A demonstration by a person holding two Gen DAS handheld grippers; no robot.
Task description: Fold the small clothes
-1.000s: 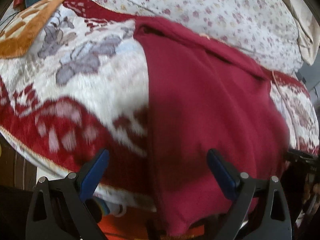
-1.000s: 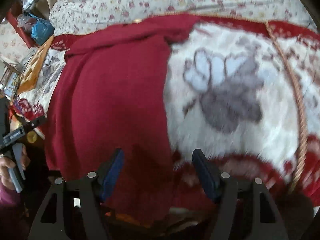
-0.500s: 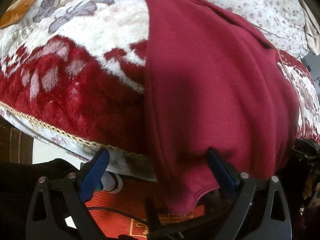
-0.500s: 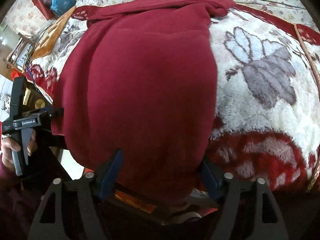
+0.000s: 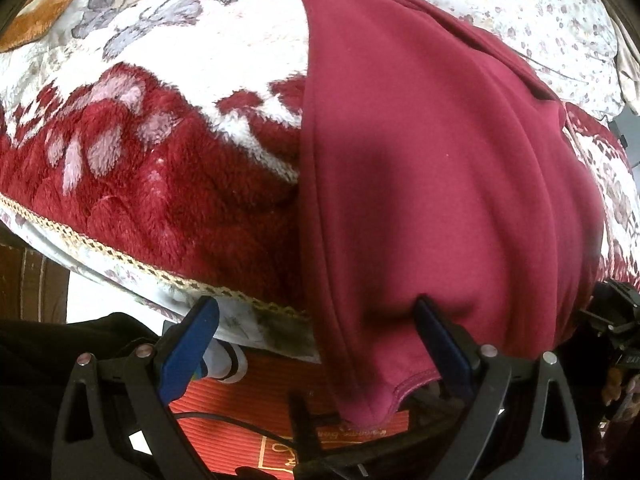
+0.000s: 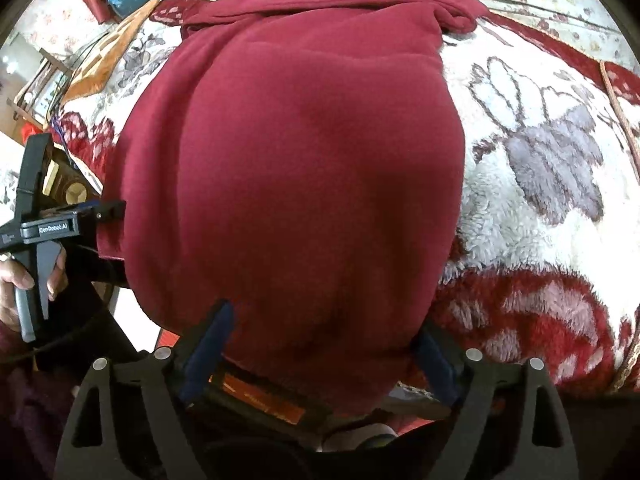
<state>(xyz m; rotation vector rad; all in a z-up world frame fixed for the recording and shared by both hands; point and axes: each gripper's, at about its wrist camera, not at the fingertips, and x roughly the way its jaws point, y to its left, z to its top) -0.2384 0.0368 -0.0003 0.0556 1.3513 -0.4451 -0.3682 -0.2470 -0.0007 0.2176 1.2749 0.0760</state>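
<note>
Maroon garment [image 5: 440,168] being draped over bed edge on floral blanket [image 5: 160,152]

Left gripper [image 5: 316,344] is being held wide open at the hem's left corner, rt pad [image 5: 436,336] touching the cloth, nothing clamped; right gripper [image 6: 320,356] is also being held wide, hem hanging btw its jaws. Left gripper seen at garment's left edge in the rt view
</note>
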